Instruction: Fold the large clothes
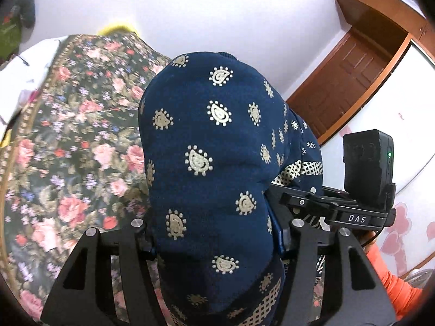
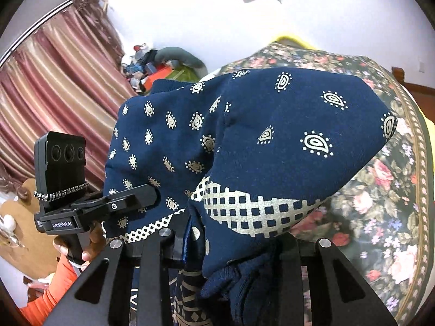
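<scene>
The navy paisley garment is off the bed — bunched and held between both tools above the floral bedspread. The left tool is clenched on a thick fold of it; cloth fills the gap between the fingers and bulges forward over them, hiding most of the view. The right tool is likewise grasping the garment, with the band of cream lattice print draped right across its fingers and a dark ribbed edge hanging below. In the right wrist view the left tool's body shows at the left, carried by a hand in an orange sleeve, its fingers buried in the same cloth.

The risks from here, as I judge them:

- Each grip seems to hold several bunched layers rather than a clean edge, so when the garment is spread it may come out twisted or doubled and the fold will not lie square.
- A thick wad between the fingers can creep out under its own weight; if one side slips, the piece would swing from the other tool and drop in a heap onto the bedspread.
- The cloth blocks both cameras — lowering it accurately onto the bed will be largely blind.
</scene>
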Available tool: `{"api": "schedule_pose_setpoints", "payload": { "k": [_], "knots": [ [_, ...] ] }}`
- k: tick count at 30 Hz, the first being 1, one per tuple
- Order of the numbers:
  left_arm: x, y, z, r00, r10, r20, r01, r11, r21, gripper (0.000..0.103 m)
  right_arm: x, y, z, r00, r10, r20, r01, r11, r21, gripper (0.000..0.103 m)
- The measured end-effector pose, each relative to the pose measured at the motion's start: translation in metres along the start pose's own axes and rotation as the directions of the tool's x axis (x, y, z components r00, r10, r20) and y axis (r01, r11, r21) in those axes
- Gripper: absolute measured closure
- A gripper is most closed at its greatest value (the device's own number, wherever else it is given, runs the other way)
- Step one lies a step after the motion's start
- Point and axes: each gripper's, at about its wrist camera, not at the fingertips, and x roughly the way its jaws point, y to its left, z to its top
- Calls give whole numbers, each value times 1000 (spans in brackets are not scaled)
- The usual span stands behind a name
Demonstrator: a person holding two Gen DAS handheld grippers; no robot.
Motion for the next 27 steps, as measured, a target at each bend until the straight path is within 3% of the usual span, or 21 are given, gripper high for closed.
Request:
{"api": "schedule_pose_setpoints", "payload": {
  "k": [5, 12, 23, 27],
  "knots": [
    [-34, 18, -11, 999, 35, 21, -34, 999, -22, 44, 6, 36, -1, 999, 23, -23, -24, 999, -30, 73],
    [-47, 72, -37, 996, 84, -14, -85, 992, -98, 44, 6, 38, 0, 993, 51, -107, -50, 999, 7, 73],
    [8, 173, -84, 982, 93, -164, -134, 956, -259, 44, 109, 5, -35, 947, 0, -320, 29, 996, 86, 73],
    [29, 202, -99, 975, 85, -207, -146, 943, -300, 42, 132, -3, -46, 932, -38, -361, 64, 996, 59, 70]
  ]
}}
